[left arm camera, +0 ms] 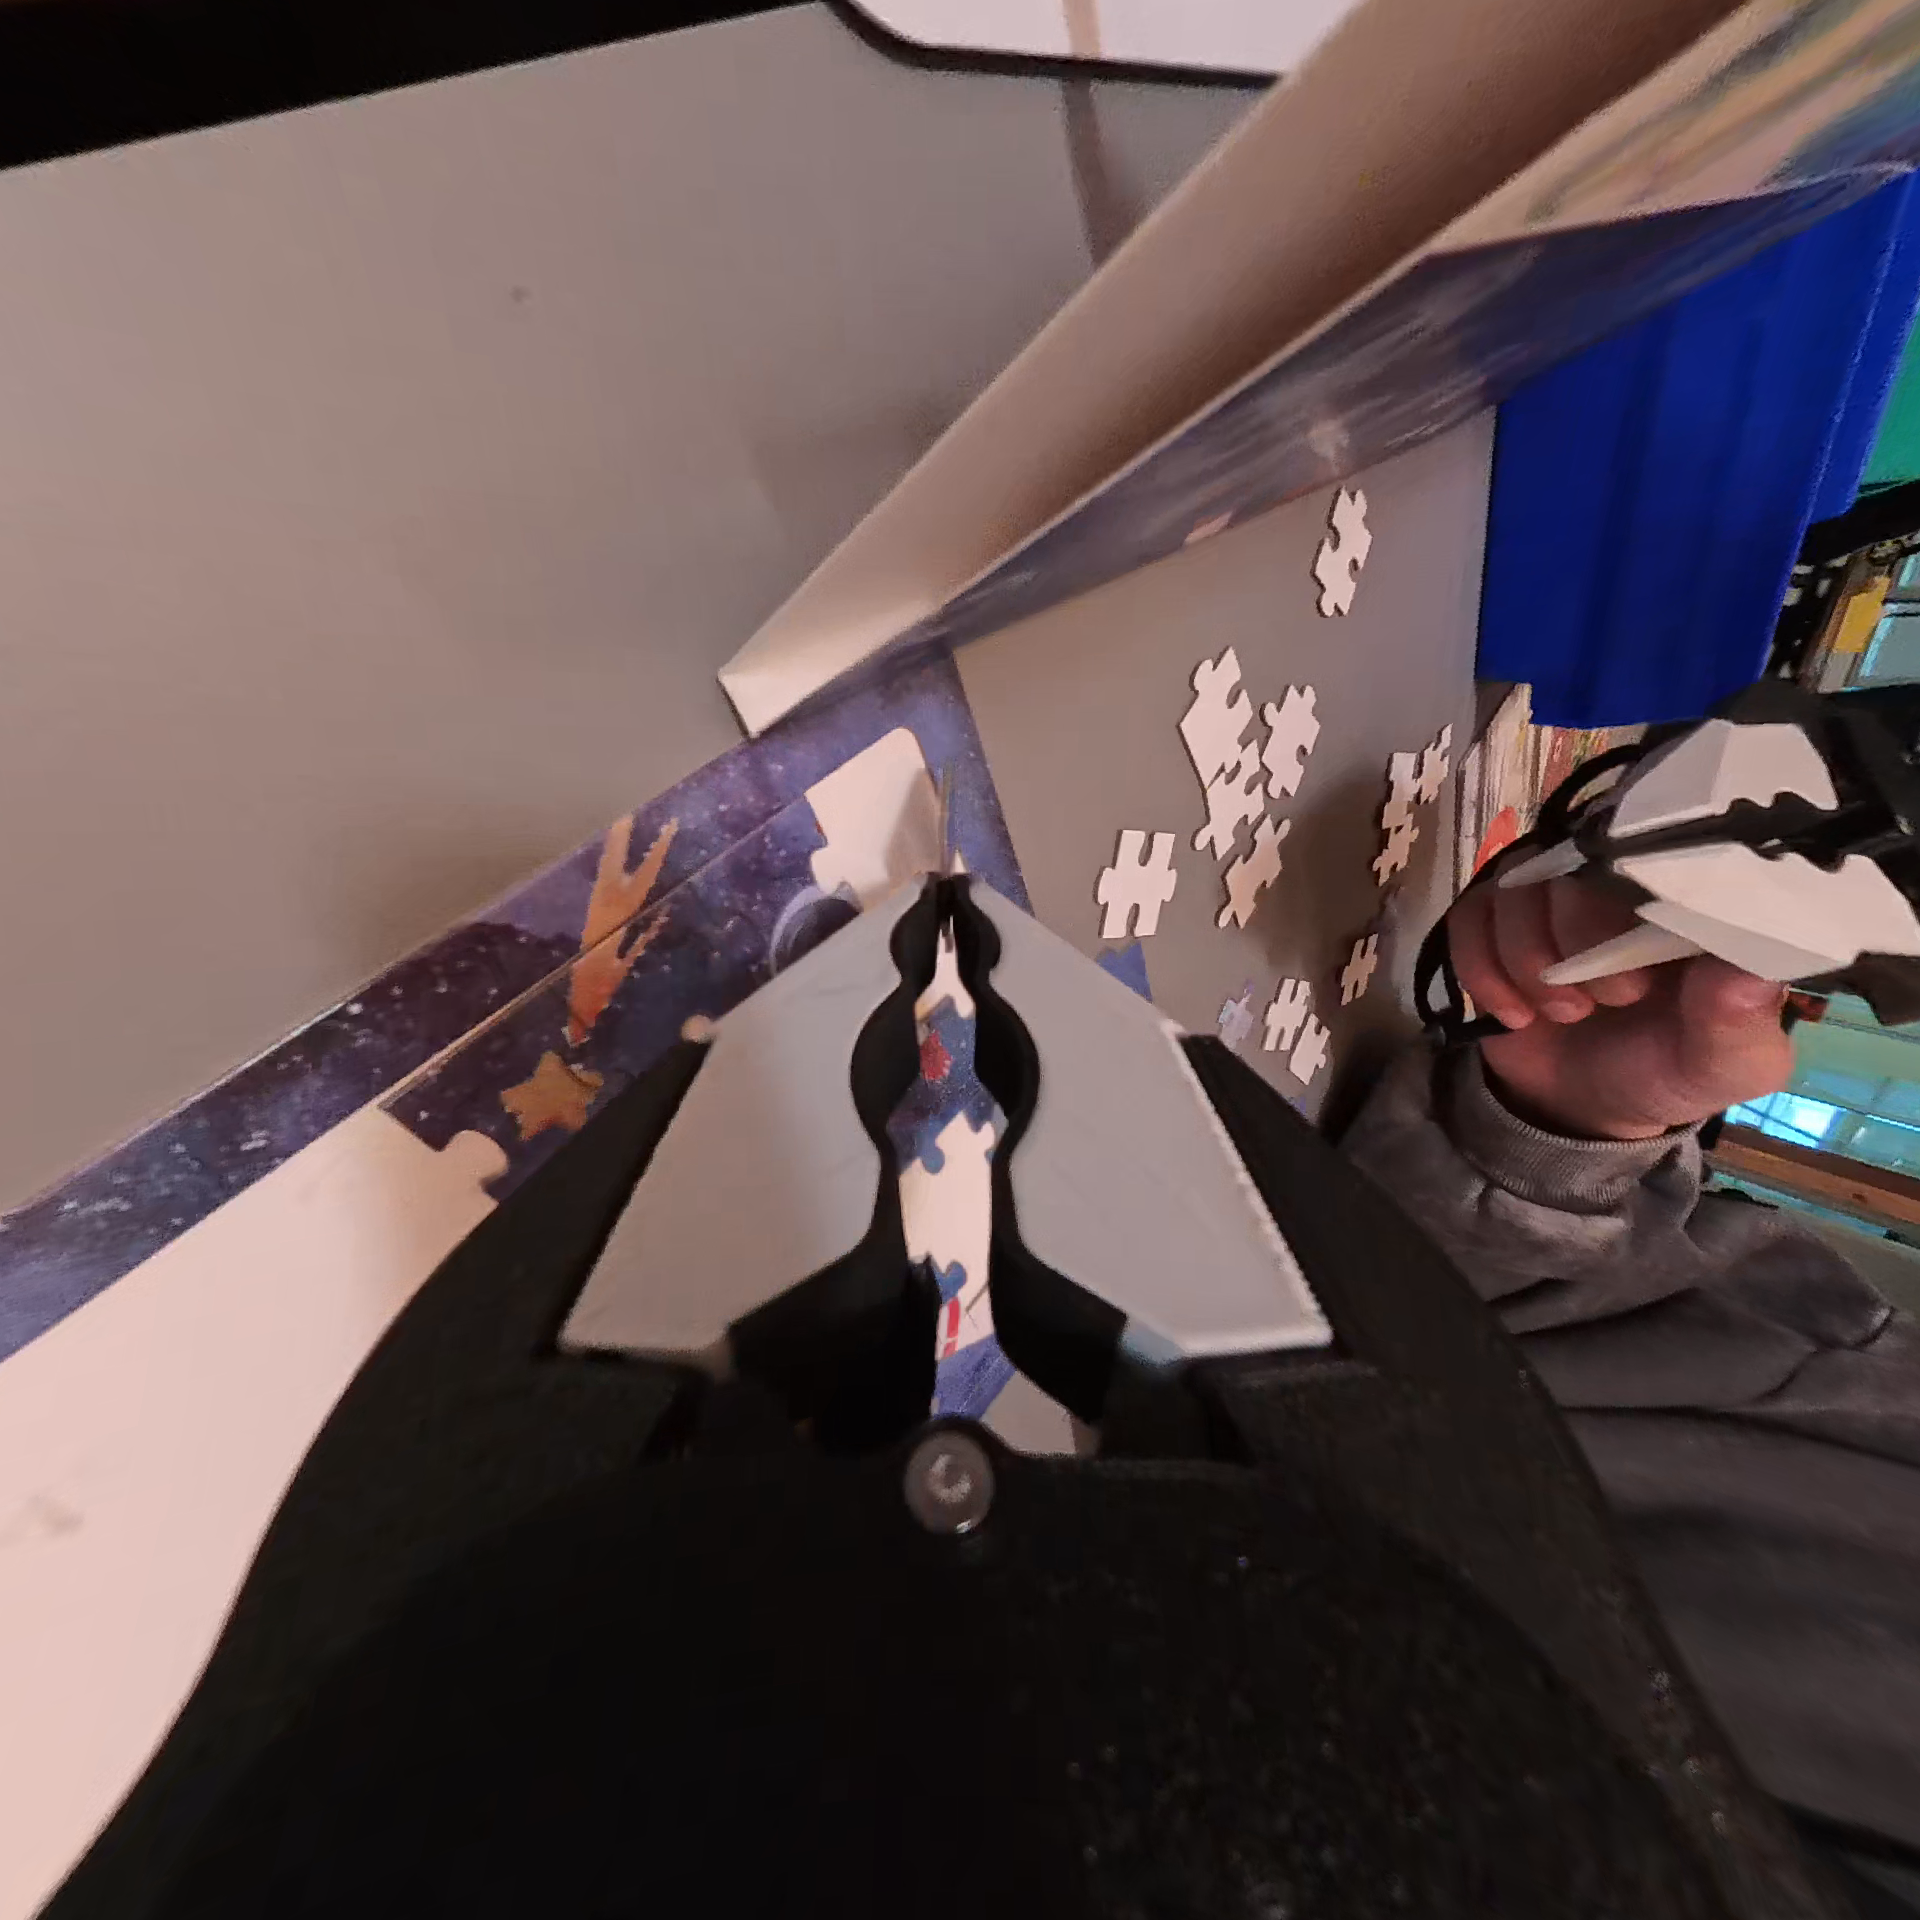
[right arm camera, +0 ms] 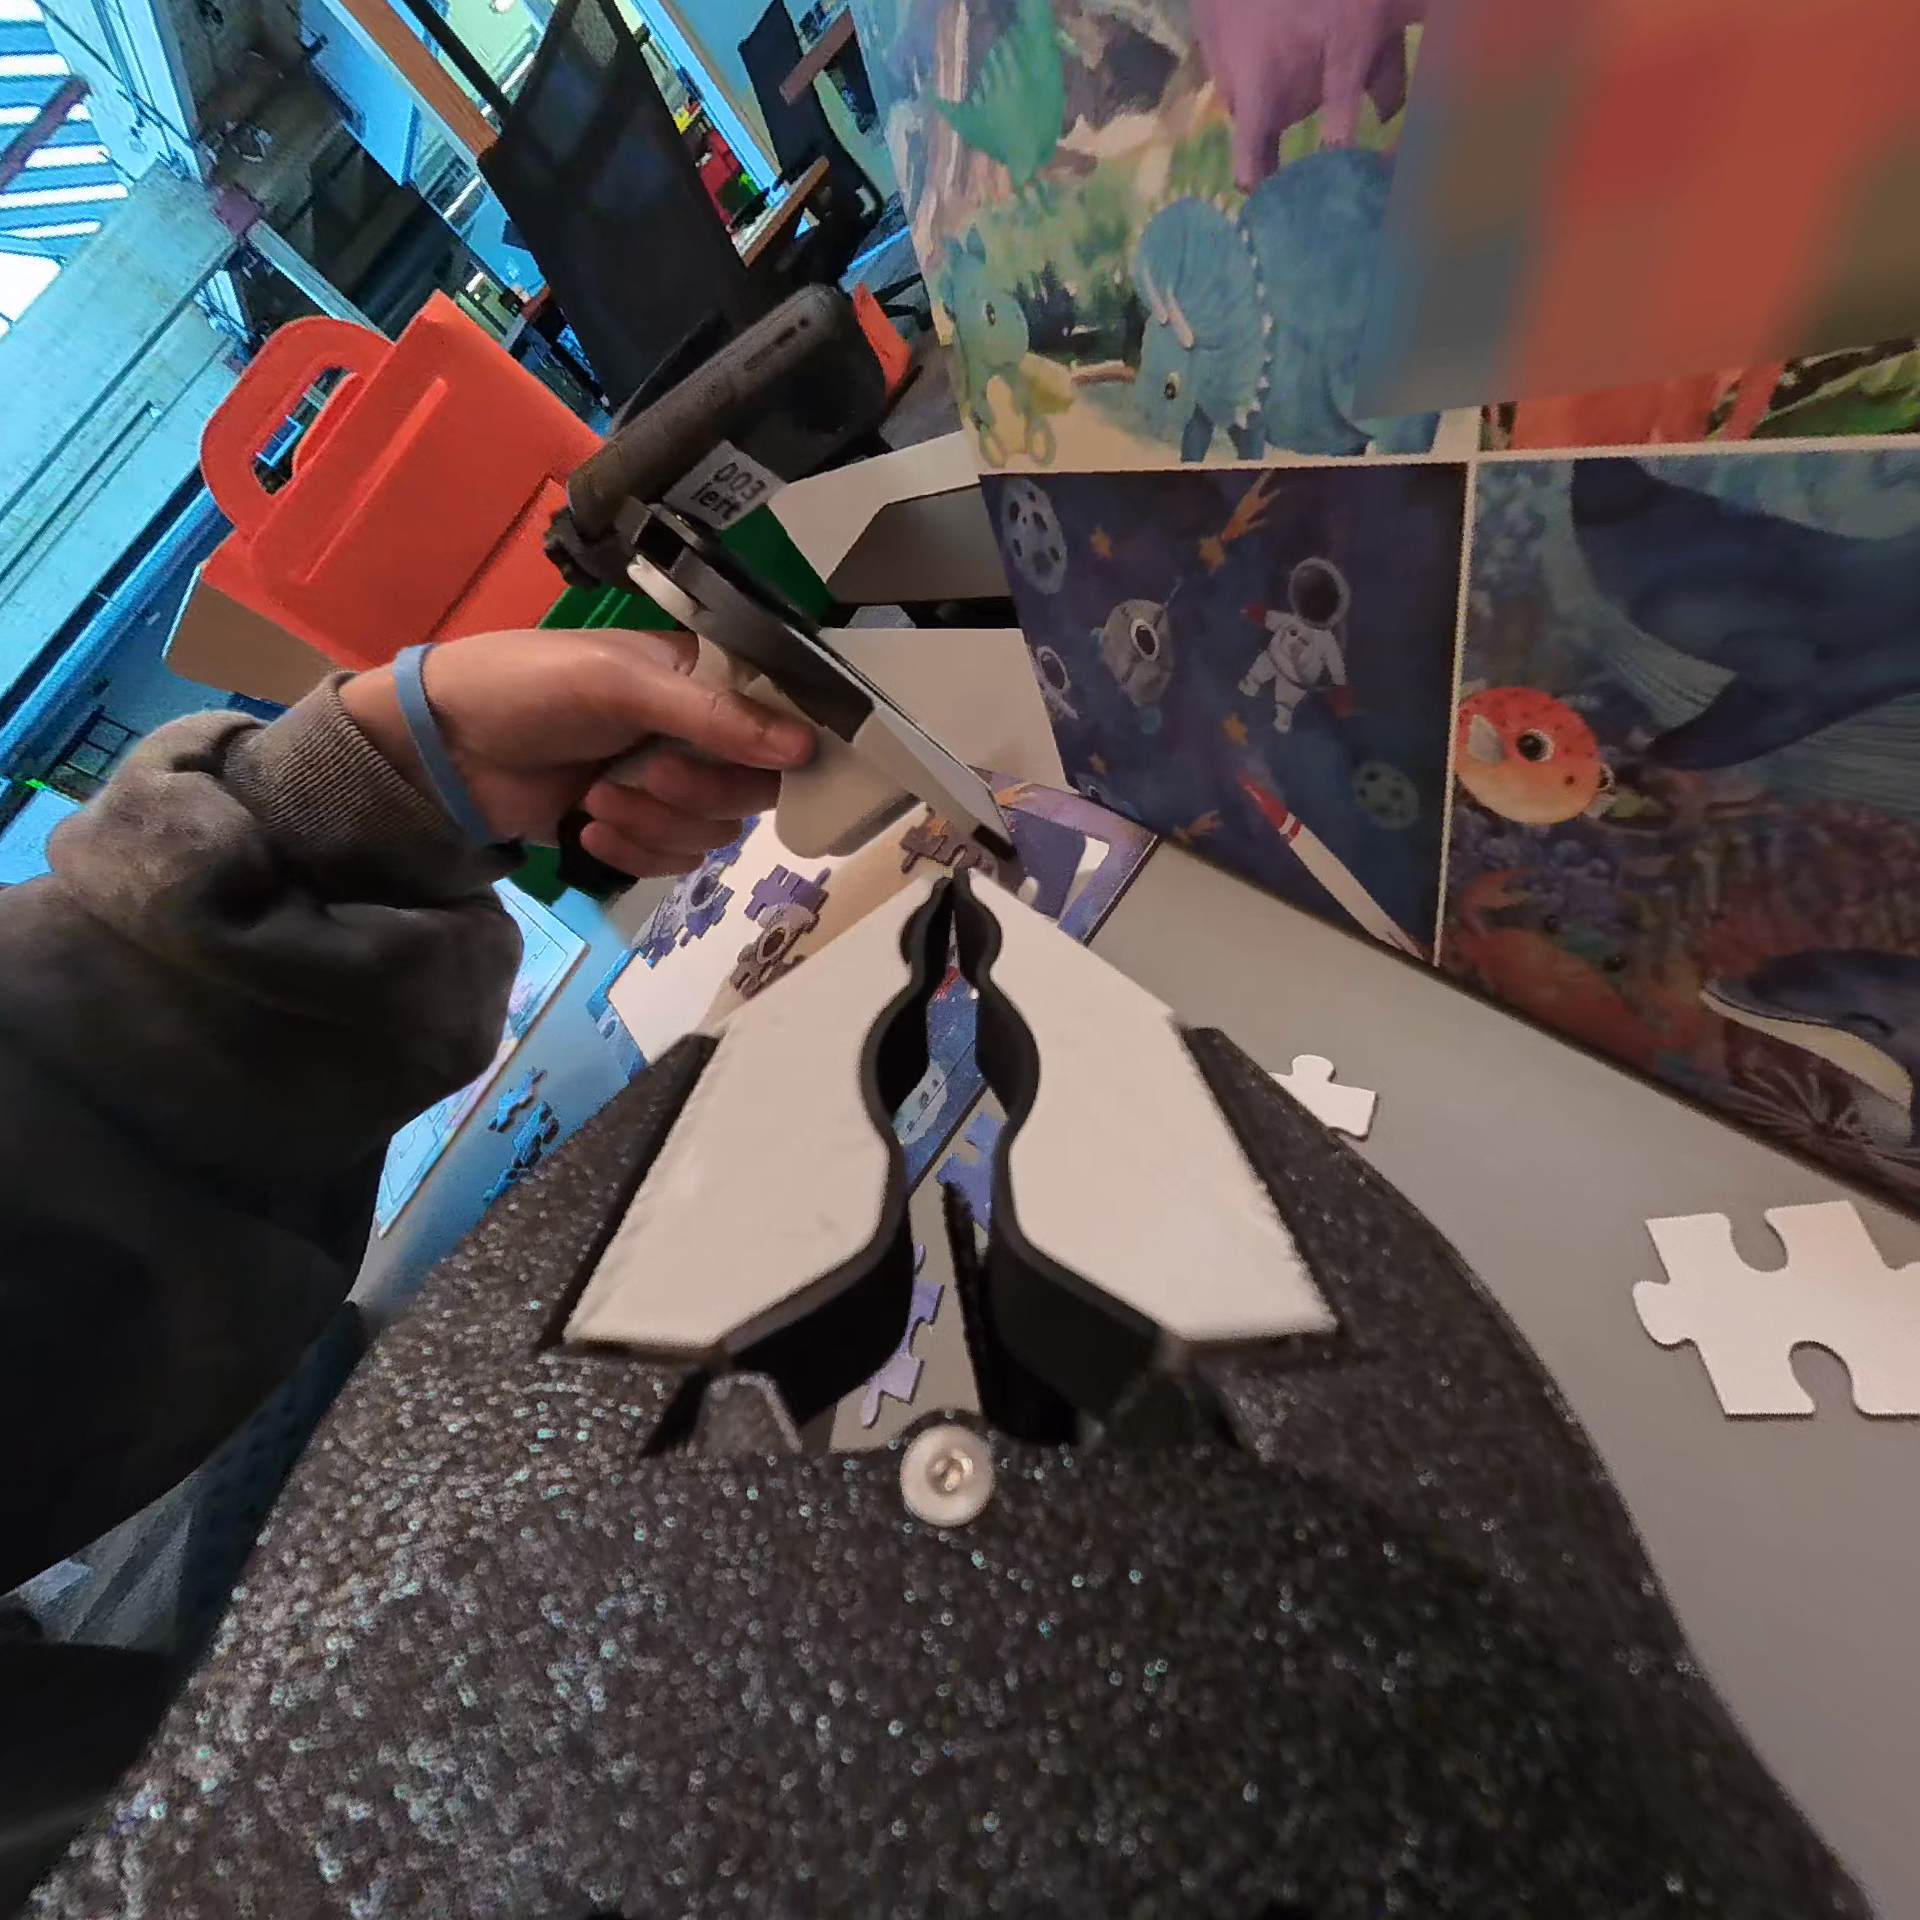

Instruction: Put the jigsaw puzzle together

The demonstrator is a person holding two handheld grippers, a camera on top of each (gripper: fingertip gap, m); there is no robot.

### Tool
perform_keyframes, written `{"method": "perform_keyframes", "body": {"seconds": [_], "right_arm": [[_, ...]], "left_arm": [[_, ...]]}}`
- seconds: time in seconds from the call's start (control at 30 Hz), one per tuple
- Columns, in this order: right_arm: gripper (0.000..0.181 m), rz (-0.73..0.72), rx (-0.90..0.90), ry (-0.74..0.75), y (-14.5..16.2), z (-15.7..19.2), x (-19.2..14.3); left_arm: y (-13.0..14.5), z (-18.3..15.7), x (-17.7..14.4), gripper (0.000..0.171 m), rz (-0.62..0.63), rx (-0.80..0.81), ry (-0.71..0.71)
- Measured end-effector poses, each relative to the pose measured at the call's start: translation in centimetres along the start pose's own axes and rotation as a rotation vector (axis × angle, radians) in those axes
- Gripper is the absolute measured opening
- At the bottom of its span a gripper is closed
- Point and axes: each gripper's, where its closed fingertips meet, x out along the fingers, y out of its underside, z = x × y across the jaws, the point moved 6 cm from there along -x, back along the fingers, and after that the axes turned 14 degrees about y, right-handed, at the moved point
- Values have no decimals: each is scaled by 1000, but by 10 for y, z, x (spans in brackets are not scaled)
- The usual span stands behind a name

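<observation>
The left gripper is filling the near part of the left wrist view, its black pads pressed together at the tips on the thin edge of a purple puzzle piece; the right wrist view is showing that same piece sticking out from its tips above the puzzle tray. The tray, with a starry blue border, is lying on the grey table, its pale inside mostly bare, with a few joined pieces at the far corner. A left hand in a grey sleeve is holding this gripper by its handle.

The right gripper is hanging just near of the held piece, its fingertips nearly touching with only a narrow slit between them and nothing in it. The right hand is wrapping around its grip at the right of the left wrist view.

Loose white pieces, face down, are lying scattered on the table to the right of the tray. A puzzle box with a space picture is standing just beyond the tray, leaning over it. More purple pieces are resting on the tray's near side.
</observation>
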Motion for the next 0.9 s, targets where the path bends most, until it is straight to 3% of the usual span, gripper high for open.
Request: {"method": "perform_keyframes", "body": {"seconds": [0.6,0.77,0.9], "right_arm": [[0,39,-19,-2,7,4,7],[0,48,-25,-6,8,6,8],[0,52,-34,-2,9,6,9]], "left_arm": [[0,-2,-14,20,-10,195,-219],[5,-4,-11,2,36,362,-342],[5,-8,-3,0,15,388,-350]]}}
